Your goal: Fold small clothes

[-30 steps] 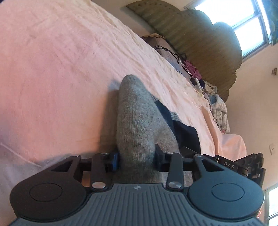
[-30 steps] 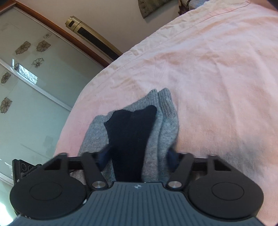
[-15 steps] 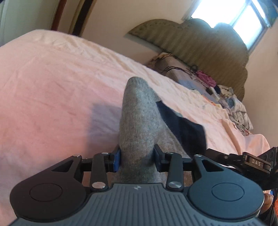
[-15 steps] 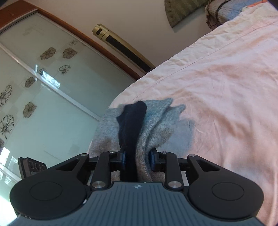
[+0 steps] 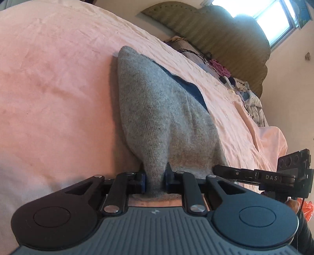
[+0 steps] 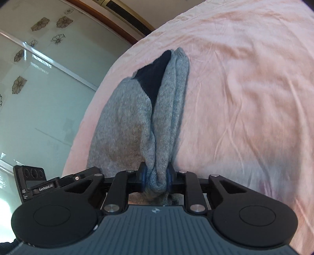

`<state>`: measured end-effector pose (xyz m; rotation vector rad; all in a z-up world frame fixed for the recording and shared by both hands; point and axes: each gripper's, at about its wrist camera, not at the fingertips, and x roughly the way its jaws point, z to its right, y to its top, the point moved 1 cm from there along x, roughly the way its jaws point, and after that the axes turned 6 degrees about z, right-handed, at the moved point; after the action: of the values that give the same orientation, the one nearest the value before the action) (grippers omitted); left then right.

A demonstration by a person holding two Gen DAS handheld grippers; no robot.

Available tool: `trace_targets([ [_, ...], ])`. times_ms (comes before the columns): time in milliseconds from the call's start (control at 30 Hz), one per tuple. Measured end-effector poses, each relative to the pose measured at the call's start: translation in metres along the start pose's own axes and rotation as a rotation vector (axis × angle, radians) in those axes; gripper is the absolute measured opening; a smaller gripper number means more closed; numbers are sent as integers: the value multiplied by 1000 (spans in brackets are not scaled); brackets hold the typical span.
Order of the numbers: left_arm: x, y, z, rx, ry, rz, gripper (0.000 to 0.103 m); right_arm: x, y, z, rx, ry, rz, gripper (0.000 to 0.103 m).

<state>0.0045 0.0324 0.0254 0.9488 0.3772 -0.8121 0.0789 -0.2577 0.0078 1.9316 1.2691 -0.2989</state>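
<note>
Grey knit sock point(image 5: 157, 117) w/ a dark navy piece point(image 5: 188, 86) tucked against it lies stretched on the bed, over the pink sheet point(image 5: 58, 88). In the right wrist view the same grey sock point(image 6: 125, 121) shows folds running lengthwise, navy part point(image 6: 155, 76) peeking out near the far end, all resting on the sheet point(image 6: 245, 98).

Left hand-held gripper point(image 5: 155, 180): jaws have just been closing, and are now pinched on the near edge of the grey fabric, blue pads pressing both sides of a bunched bit. Right hand-held gripper point(image 6: 156, 177): jaws also just closing in, now clamped on a gathered roll of the grey knit at its near end. So both ends of the near edge are gripped; rest of the sock lies away from the cameras across the bed.

Each view catches the other gripper's body at the side: right edge in the left view point(image 5: 284, 176), left edge in the right view point(image 6: 39, 182).

No containers in sight. Further out: padded olive headboard point(image 5: 225, 35), a heap of mixed clothes point(image 5: 249, 98) along the bed's far side, bright window point(image 5: 274, 17) above. Right view: frosted sliding doors w/ flower decals point(image 6: 39, 78), wood-trimmed frame.
</note>
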Motion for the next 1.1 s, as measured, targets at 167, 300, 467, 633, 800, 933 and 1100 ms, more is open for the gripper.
trace_targets([
  [167,-13,-2,-1,140,90,-12,16,-10,-10,-15,-72,-27,1,24],
  [300,-40,-10,16,274,126,47,20,-15,-9,-5,-11,-19,6,39],
  [467,-53,-26,67,555,132,239,83,-38,24,-24,-19,-2,175,58],
  [633,-17,-33,81,602,108,203,82,9,65,-26,34,-24,157,58],
  [800,4,-48,69,644,137,118,82,54,70,-19,73,-50,73,29],
  [933,4,-55,56,687,117,106,82,47,62,-25,-62,-120,89,10],
  [1100,-3,-61,64,742,156,124,82,45,52,-13,-15,-103,112,10],
])
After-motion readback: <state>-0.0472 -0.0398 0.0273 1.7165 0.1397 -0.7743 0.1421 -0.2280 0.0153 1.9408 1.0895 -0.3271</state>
